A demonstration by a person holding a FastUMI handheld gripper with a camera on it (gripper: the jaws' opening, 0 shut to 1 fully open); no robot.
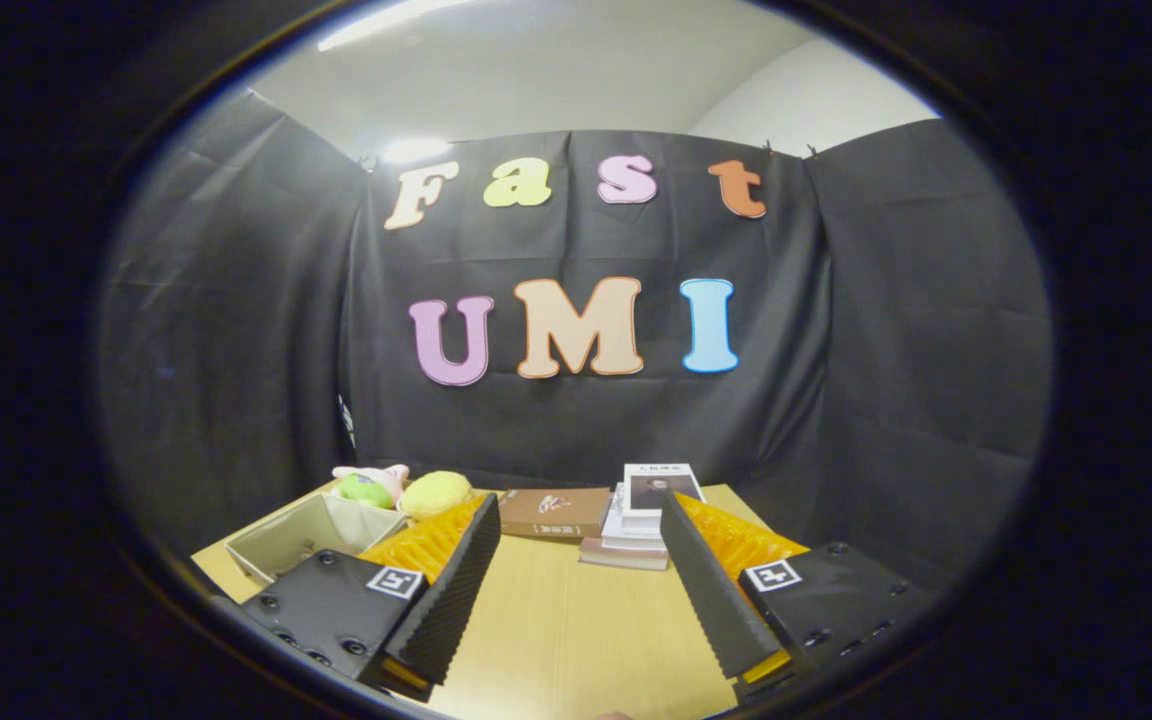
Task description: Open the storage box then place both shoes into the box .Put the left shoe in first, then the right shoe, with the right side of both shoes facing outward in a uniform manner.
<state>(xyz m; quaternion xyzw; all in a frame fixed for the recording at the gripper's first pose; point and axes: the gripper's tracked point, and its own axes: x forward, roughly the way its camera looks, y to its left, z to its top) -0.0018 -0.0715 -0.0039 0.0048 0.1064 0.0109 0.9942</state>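
The surface [556, 620] is a light wooden top running from the claw to the booth wall. The claw [576, 560] is held above its near edge, pointing toward the far edge. Its two fingers stand wide apart with bare surface between them; it is open and grips nothing.

Task items: neither a storage box with a lid nor any shoe can be identified in the gripper view. Their direction from the claw and their long axes cannot be determined. The relation that governs the coming move therefore remains unsettled, and no approach direction can be given.

Items that are visible, largest first:

- An open grey tray [311, 535] sits near the far left corner, just beyond the left finger. It has no visible lid. Whether it is the storage box cannot be told.
- A stack of books [646, 515] lies at the far edge, just beyond the right finger.
- A brown book [554, 512] lies flat at the far edge, between the fingers and beyond them, touching or just beside the stack.
- A yellow plush toy [436, 493] and a pink-and-green plush toy [368, 485] rest beyond the tray.
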